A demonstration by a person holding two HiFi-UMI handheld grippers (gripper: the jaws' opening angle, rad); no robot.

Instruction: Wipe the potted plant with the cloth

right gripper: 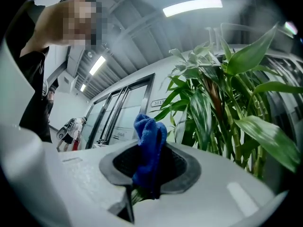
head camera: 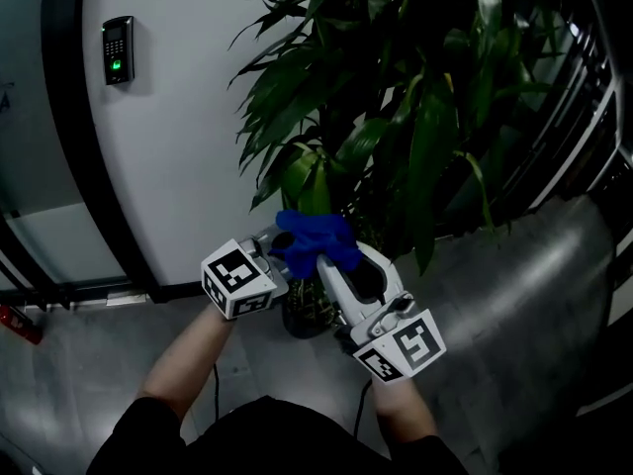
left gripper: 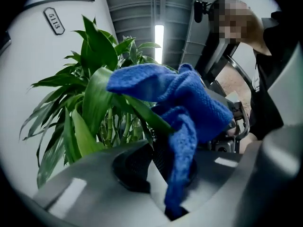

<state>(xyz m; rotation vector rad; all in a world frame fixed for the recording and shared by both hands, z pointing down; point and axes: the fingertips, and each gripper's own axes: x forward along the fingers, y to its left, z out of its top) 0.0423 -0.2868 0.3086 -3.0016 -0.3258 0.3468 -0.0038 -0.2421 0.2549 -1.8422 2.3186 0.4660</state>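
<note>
The potted plant (head camera: 415, 97) has long green leaves, and its dark pot (head camera: 305, 317) stands on the floor by the wall. A blue cloth (head camera: 316, 238) is bunched over a low leaf (left gripper: 97, 98). Both grippers meet at it. My left gripper (head camera: 285, 253) comes in from the left. In the left gripper view, my left gripper (left gripper: 165, 174) is shut on a strand of the blue cloth (left gripper: 184, 108) running down between its jaws. My right gripper (head camera: 334, 265) is shut on the cloth (right gripper: 149, 145), with a bit of green leaf pinched under the fold.
A white curved wall carries an access keypad (head camera: 118, 49) and a door number plate (left gripper: 53, 21). A glass and metal railing (head camera: 593, 117) runs behind the plant on the right. A red object (head camera: 20, 323) lies on the grey floor at the far left.
</note>
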